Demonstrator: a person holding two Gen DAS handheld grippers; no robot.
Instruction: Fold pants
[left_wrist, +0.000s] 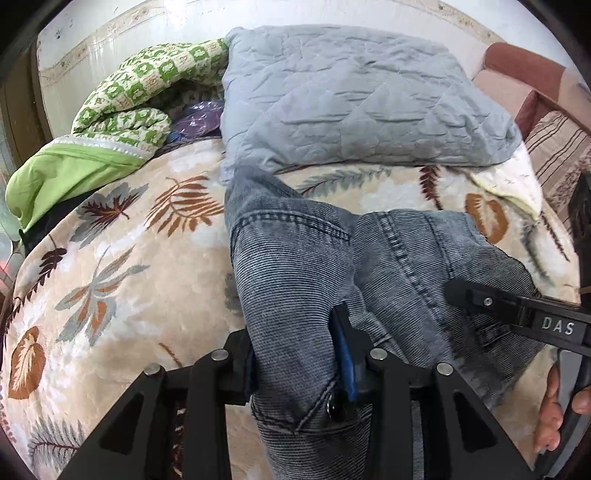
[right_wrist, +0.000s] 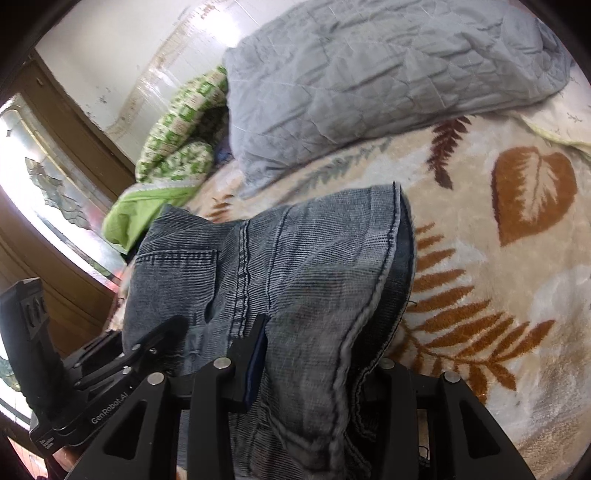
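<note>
On a bed (left_wrist: 122, 280) spread with a leaf-print blanket, a grey quilt (left_wrist: 362, 99) and a green patterned cloth (left_wrist: 147, 88) lie at the far side. Grey denim pants (left_wrist: 295, 280) hang bunched just above the blanket. The left tool (left_wrist: 299, 358) and right tool (right_wrist: 314, 373) each pinch a thick fold of denim. This looks like mid-fold; next the pants likely need laying flat. No containers show.
</note>
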